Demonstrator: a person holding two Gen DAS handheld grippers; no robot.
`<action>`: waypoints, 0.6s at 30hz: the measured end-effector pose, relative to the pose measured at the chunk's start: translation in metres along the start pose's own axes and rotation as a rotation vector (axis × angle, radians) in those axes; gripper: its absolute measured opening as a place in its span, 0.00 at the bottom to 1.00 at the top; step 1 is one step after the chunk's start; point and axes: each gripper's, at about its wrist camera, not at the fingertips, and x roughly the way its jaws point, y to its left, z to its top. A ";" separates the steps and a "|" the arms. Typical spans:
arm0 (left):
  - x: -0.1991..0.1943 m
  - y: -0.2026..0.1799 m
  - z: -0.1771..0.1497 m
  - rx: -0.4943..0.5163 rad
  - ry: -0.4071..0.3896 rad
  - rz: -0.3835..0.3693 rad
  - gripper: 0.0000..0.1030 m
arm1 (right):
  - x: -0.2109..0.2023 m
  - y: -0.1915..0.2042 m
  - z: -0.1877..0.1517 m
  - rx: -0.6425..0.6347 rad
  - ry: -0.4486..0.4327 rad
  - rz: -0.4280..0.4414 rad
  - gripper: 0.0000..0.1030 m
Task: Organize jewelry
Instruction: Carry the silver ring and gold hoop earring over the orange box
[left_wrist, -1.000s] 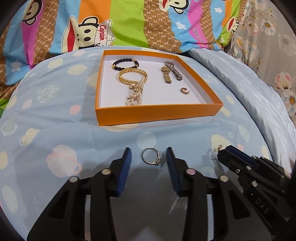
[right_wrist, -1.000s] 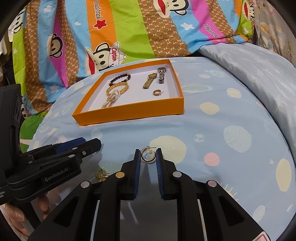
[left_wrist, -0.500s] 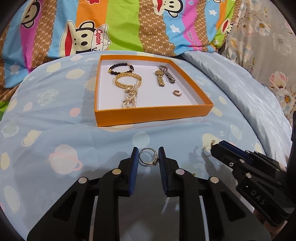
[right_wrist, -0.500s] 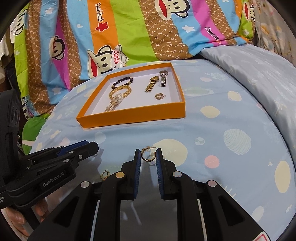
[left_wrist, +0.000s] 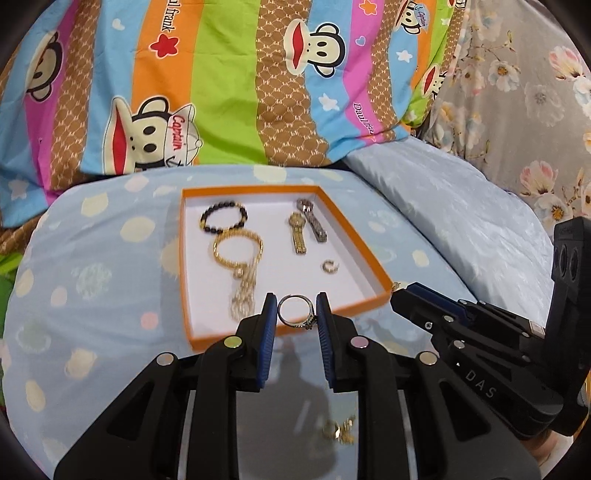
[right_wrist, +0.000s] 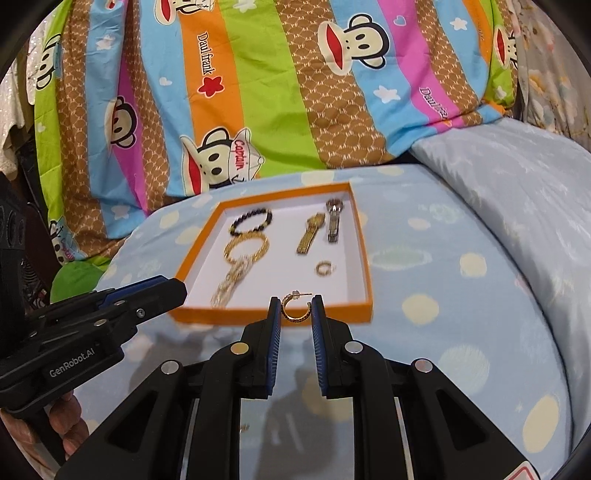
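Both grippers have lifted since a second ago: the left gripper (left_wrist: 296, 311), whose jaws then stood spread around the silver ring (left_wrist: 296, 312) on the bed, now pinches it in the air, and the right gripper (right_wrist: 296, 308) has carried its gold hoop earring (right_wrist: 294, 307) up with its jaws pressed on it. Each piece hangs before the near wall of the orange box (left_wrist: 280, 334), at twelve o'clock from the jaws. Inside lie a dark bead bracelet (left_wrist: 223, 219) at eleven o'clock, a gold chain (left_wrist: 238, 254) below it, two watches (left_wrist: 306, 229) at one o'clock and a small hoop (left_wrist: 328, 266). Risk, as I judge it: both pieces are held only at the jaw tips by thin rims, so a tilt or jolt could let either slip onto the soft bed, and the two grippers sit close enough to knock together. A blurred gold piece (left_wrist: 338, 430) lies on the sheet at six o'clock. Writing reads "DAS" on the right gripper's body, "GenRobot.AI" on the left, "Captain" and "Daul frank" on the striped monkey quilt (right_wrist: 258, 92).
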 end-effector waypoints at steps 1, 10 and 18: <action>0.008 0.000 0.007 0.000 0.004 -0.002 0.20 | 0.005 -0.002 0.004 0.003 0.003 0.004 0.15; 0.078 0.003 0.025 0.009 0.081 -0.020 0.20 | 0.062 -0.012 0.018 -0.009 0.076 -0.010 0.15; 0.101 0.010 0.022 0.021 0.124 -0.006 0.21 | 0.082 -0.014 0.017 -0.016 0.106 -0.012 0.15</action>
